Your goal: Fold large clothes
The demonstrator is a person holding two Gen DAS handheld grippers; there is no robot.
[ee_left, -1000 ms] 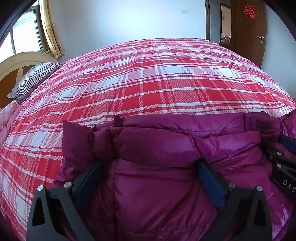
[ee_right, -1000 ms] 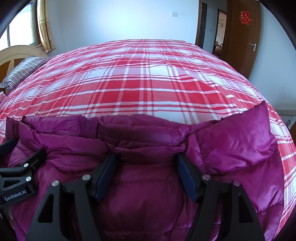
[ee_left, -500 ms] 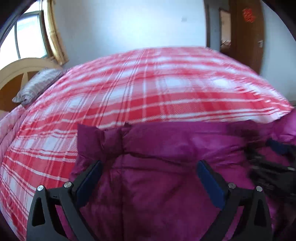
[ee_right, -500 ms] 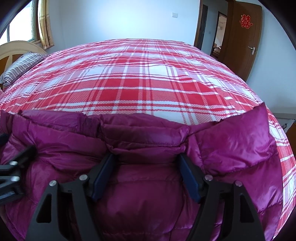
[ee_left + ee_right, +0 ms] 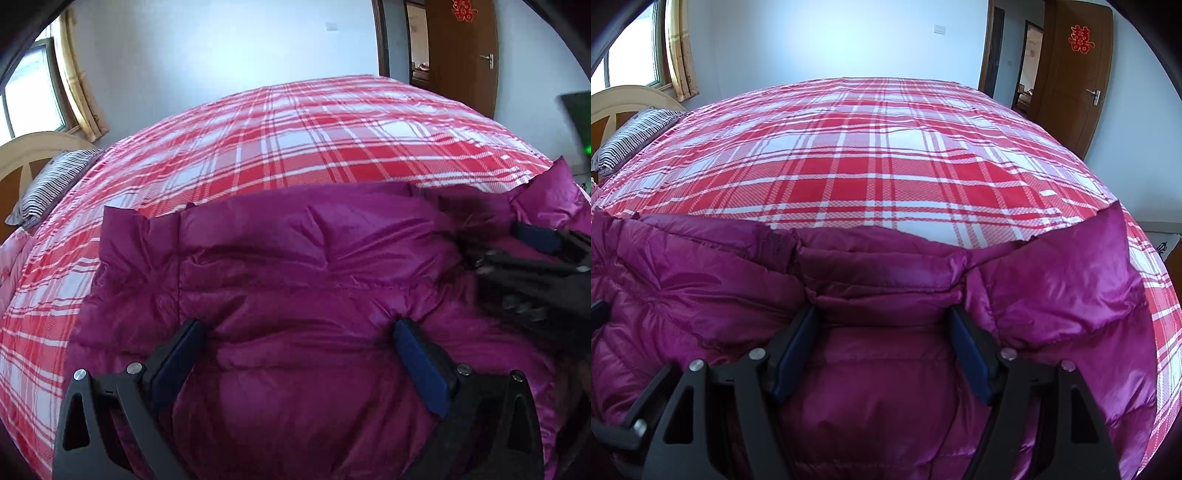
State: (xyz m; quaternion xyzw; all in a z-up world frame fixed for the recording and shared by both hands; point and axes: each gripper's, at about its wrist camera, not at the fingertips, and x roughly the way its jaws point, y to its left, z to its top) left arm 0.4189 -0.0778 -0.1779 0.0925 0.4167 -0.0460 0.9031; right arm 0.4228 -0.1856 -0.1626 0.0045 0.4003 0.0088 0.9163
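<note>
Both claws, left (image 5: pixel 297 328) and right (image 5: pixel 882 314), spread wide over the purple down jacket (image 5: pixel 879 387), gripping nothing.

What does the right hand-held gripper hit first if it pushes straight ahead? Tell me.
Most likely the purple down jacket: its padded folds bulge right ahead of the right hand-held gripper, with the plaid bed cover beyond. Depth is unclear.

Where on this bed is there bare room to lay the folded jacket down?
The plaid bedspread lies bare beyond the purple down jacket, from the striped pillow at the headboard end across to the far edge by the wooden door. The near edge is crowded: the jacket and both grippers fill it.
</note>
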